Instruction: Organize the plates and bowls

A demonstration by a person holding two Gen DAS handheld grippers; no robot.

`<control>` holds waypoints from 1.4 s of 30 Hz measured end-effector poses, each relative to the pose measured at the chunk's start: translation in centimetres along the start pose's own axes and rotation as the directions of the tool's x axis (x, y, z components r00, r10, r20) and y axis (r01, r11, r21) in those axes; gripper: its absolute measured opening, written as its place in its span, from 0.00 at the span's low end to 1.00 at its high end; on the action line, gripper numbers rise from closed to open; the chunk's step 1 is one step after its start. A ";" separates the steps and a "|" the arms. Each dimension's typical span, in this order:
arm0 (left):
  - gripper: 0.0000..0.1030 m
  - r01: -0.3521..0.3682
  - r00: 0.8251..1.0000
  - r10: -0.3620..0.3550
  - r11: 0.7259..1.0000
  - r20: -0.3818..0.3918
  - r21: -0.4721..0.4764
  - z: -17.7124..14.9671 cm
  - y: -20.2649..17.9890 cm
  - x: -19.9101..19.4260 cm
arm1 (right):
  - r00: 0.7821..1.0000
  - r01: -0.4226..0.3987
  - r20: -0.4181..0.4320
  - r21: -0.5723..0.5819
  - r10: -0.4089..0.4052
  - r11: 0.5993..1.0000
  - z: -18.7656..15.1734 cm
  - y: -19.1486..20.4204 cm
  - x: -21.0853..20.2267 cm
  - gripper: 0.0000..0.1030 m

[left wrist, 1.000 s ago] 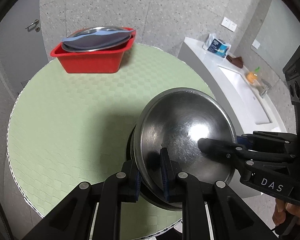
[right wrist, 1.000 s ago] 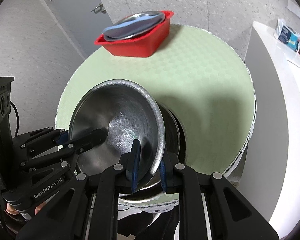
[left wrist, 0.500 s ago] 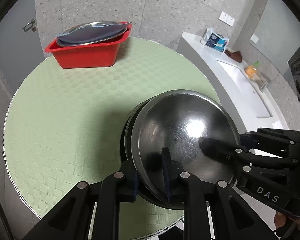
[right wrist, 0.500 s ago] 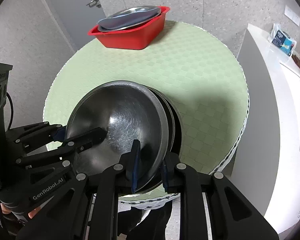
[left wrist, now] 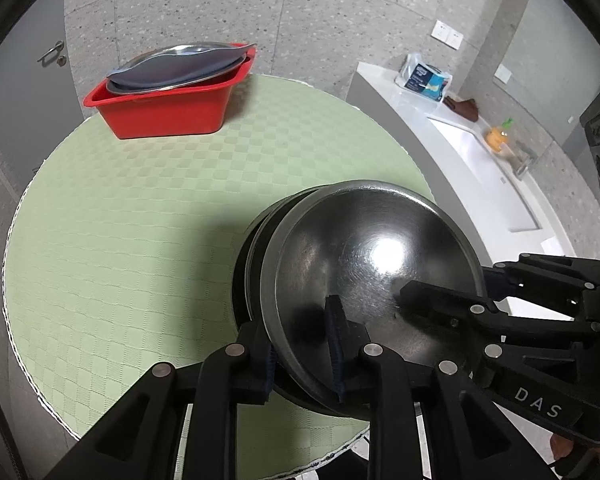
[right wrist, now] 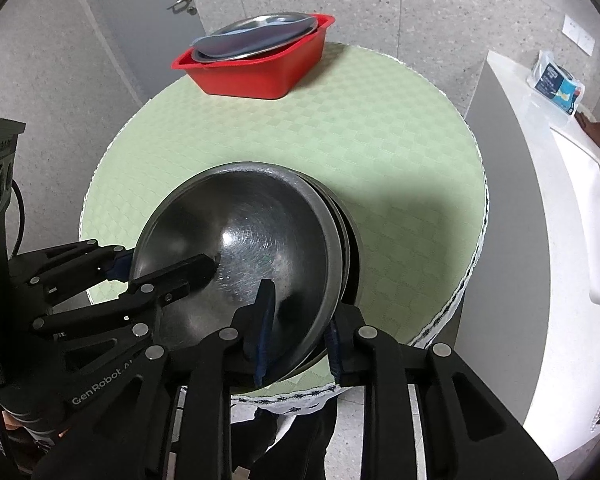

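Nearest, the left gripper [left wrist: 304, 344] is set astride the near rim of the top steel bowl [left wrist: 372, 280]. One pad lies inside the bowl and one outside. Its jaws have just been opening, and a narrow gap is seen on either side of the rim, so the rim is no longer pinched.

The right gripper [right wrist: 296, 332] is placed the same way on the opposite rim of that bowl [right wrist: 244, 256]. Its jaws have just been opening as well, with the rim loose between the pads.

The top steel bowl is nested in a stack of bowls [left wrist: 252, 264] and sits slightly off-centre in it. The stack is found at the near edge of the round table [left wrist: 148, 208], which is covered in a pale green checked cloth.

Further off, at the far edge of the table, a red tub [left wrist: 168, 108] is noted. Steel plates [left wrist: 180, 66] are stacked in it, with their rims above the tub's lip.

Beyond the table, a white counter [left wrist: 400, 96] with a blue packet [left wrist: 424, 78] is recorded, and a grey door [right wrist: 140, 8].
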State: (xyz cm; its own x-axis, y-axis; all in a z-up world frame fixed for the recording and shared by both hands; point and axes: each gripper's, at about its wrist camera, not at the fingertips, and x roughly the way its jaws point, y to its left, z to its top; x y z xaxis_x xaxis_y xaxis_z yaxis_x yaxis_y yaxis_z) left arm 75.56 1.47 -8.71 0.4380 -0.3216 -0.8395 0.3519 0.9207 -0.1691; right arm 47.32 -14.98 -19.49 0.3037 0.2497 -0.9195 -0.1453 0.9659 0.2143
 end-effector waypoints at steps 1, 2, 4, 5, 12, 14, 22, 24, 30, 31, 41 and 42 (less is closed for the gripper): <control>0.19 0.003 1.000 -0.003 1.000 -0.002 0.002 0.0 0.0 0.0 | 1.000 -0.001 -0.002 0.001 0.001 1.000 0.0 0.0 -0.1 0.26; 0.19 -0.001 1.000 0.001 1.000 -0.007 0.006 -0.1 -0.1 0.1 | 1.000 0.002 -0.001 0.000 -0.002 1.000 -0.1 0.1 -0.2 0.29; 0.19 -0.014 1.000 0.015 1.000 -0.016 0.012 -0.1 -0.2 0.4 | 1.000 0.005 0.008 -0.002 -0.005 1.000 0.0 0.2 -0.5 0.36; 0.19 -0.016 1.000 0.016 1.000 -0.018 0.014 -0.2 -0.2 0.5 | 1.000 0.013 0.013 -0.001 -0.013 1.000 0.0 0.2 -0.7 0.39; 0.20 -0.033 0.999 0.034 0.999 -0.009 0.023 -0.2 -0.7 0.3 | 1.000 0.015 0.010 0.011 -0.015 1.000 -0.1 -0.3 -0.5 0.41; 0.23 -0.029 1.000 0.029 0.999 -0.005 0.026 -0.2 -1.0 0.1 | 1.000 0.017 0.015 0.016 -0.017 1.000 -0.1 -0.4 -0.6 0.41; 0.43 -0.006 1.000 0.006 0.999 0.011 0.034 -0.2 -0.9 -0.6 | 0.999 0.016 0.029 0.052 -0.018 0.999 -0.2 -1.6 -0.7 0.41; 0.50 0.000 1.000 -0.001 0.999 0.025 0.038 -0.3 -1.0 -1.2 | 0.999 0.014 0.034 0.066 -0.016 0.998 -0.3 -1.9 -0.8 0.42; 0.69 -0.025 0.995 0.023 0.999 0.096 0.020 -1.1 0.0 -3.4 | 0.998 -0.042 0.057 0.140 0.034 0.989 -0.5 -3.6 -0.9 0.46; 0.73 -0.033 0.994 0.033 0.999 0.102 0.004 -1.3 0.4 -3.5 | 0.997 -0.049 0.064 0.154 0.039 0.987 -0.5 -3.8 -0.9 0.46; 0.80 -0.055 0.995 0.069 0.978 0.066 -0.202 -3.4 3.9 -2.0 | 0.988 -0.152 0.068 0.283 0.139 0.947 -1.5 -5.5 0.8 0.50; 0.81 -0.054 0.996 0.067 0.977 0.059 -0.207 -3.5 4.1 -1.8 | 0.987 -0.158 0.064 0.290 0.146 0.944 -1.6 -5.6 1.1 0.50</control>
State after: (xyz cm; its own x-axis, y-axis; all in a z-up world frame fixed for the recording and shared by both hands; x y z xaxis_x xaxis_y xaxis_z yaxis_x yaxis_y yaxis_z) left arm 73.30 6.57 -9.65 0.5091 -0.2714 -0.8168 0.1485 0.9625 -0.2272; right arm 46.97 -20.21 -22.23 0.3393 0.3918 -0.8552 0.0880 0.8919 0.4436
